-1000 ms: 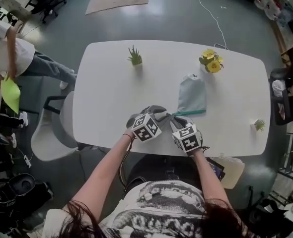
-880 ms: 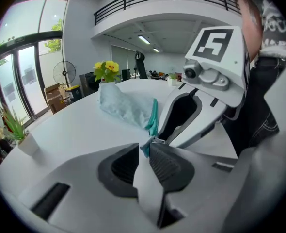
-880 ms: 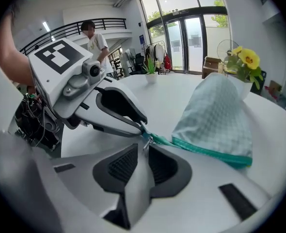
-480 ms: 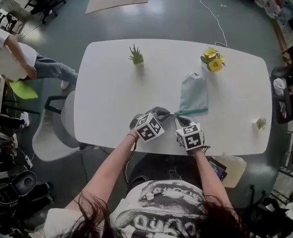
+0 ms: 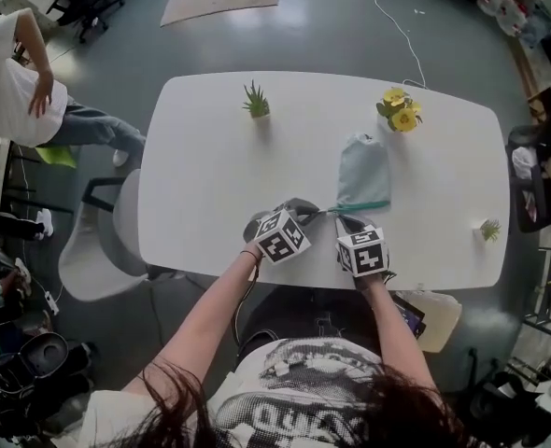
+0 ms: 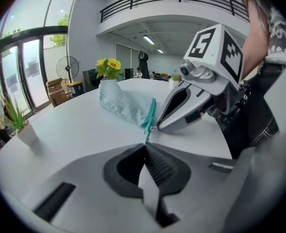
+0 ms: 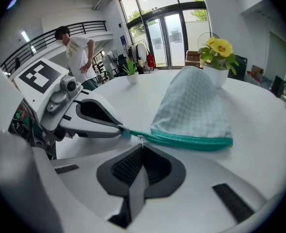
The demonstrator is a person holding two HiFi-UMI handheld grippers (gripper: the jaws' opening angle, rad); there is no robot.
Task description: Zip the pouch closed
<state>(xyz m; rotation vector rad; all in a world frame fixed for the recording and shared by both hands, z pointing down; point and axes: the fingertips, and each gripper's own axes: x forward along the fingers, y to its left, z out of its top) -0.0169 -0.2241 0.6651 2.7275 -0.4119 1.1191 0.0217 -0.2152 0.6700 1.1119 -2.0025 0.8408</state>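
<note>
Head view, left to right. A person [image 5: 9, 77] stood on the floor well left of the white table [image 5: 201, 166]. A pale chair [image 5: 103, 245] sat at the table's left edge, and a spiky green plant [image 5: 254, 104] stood near its far edge.

The left claw [image 5: 315, 213] lay low over the near side, pointing right, its marker cube facing up. The right claw [image 5: 344, 219] was just beside it, pointing away from the person. Both sets of tips met at the left end of the green zipper [image 5: 360, 207]. The pale blue pouch [image 5: 362, 168] lay flat on the table right of middle, with its zipper edge nearest the person and its narrow end toward the yellow flowers [image 5: 397, 112]. A small plant [image 5: 487, 232] stood near the right edge, well apart. The tips were too small here to read their grip.

Left gripper view. The left claw [image 6: 145, 142] was pressed together, pinching the bit of green tape at the zipper's [image 6: 150, 111] end. The right claw [image 6: 155, 128] touched the zipper just beyond it. The pouch [image 6: 123, 105] lay behind. Dark clothing filled the right edge.

Right gripper view. The right claw [image 7: 142, 143] was pressed together on the small metal zipper pull [image 7: 140, 139]. The pull sat at the zipper's left end, close to the left claw [image 7: 119, 128]. The zipper [image 7: 191, 141] ran off to the right along the pouch's [image 7: 194, 106] near edge.

I could not tell whether the teeth were meshed. The pouch's inside was hidden.
</note>
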